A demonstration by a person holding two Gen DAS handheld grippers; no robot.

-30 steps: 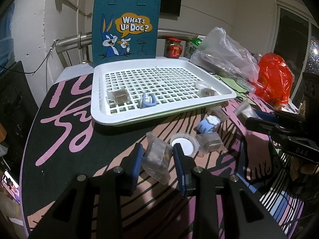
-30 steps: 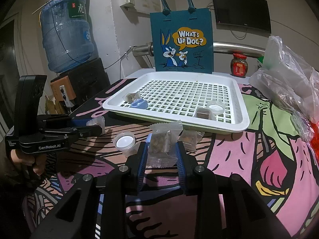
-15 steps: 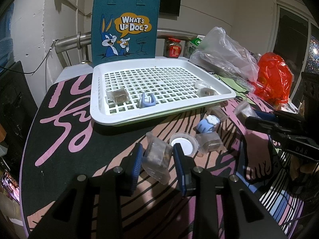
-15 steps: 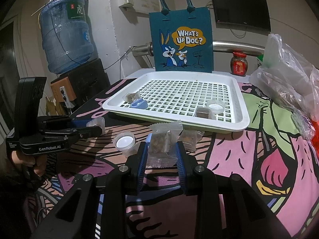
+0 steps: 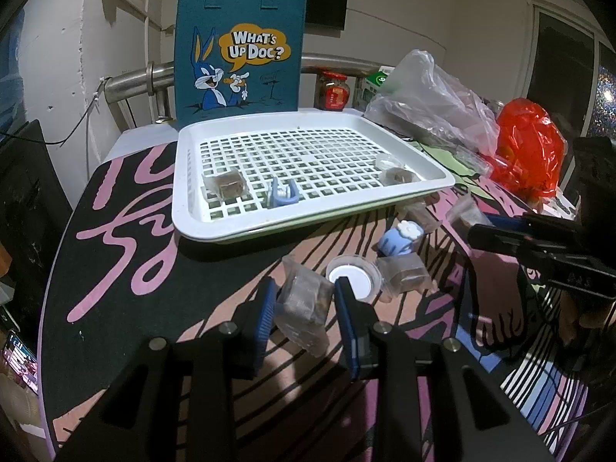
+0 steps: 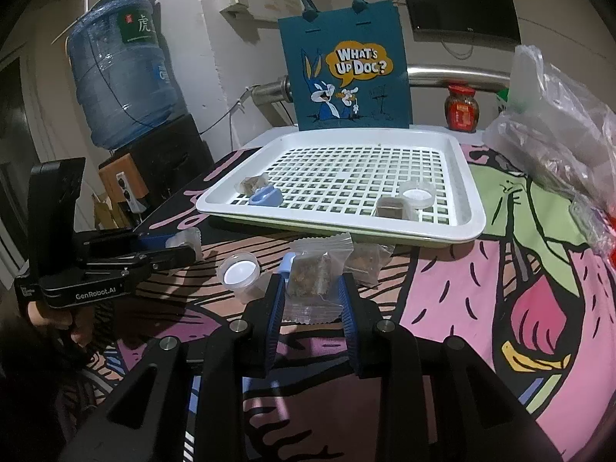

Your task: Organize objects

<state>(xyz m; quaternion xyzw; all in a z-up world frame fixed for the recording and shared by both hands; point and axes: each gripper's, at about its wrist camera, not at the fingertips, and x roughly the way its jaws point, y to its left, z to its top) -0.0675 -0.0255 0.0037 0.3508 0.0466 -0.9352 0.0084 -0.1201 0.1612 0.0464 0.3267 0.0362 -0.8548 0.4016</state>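
Fingers point(image 5: 269, 308) of both grippers are pinching one packet point(image 5: 304, 304) each above the table, apparently awaiting a carry forward to the tray point(image 5: 184, 192).

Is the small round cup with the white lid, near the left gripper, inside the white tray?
No, the lidded cup stands on the tablecloth, in front of the white tray.

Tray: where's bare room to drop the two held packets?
The tray's middle and back grid are bare, between the packet and blue clip at its front left and the cup and packet at its front right. The cloth in front of the tray is crowded: cup, blue toy, packets.
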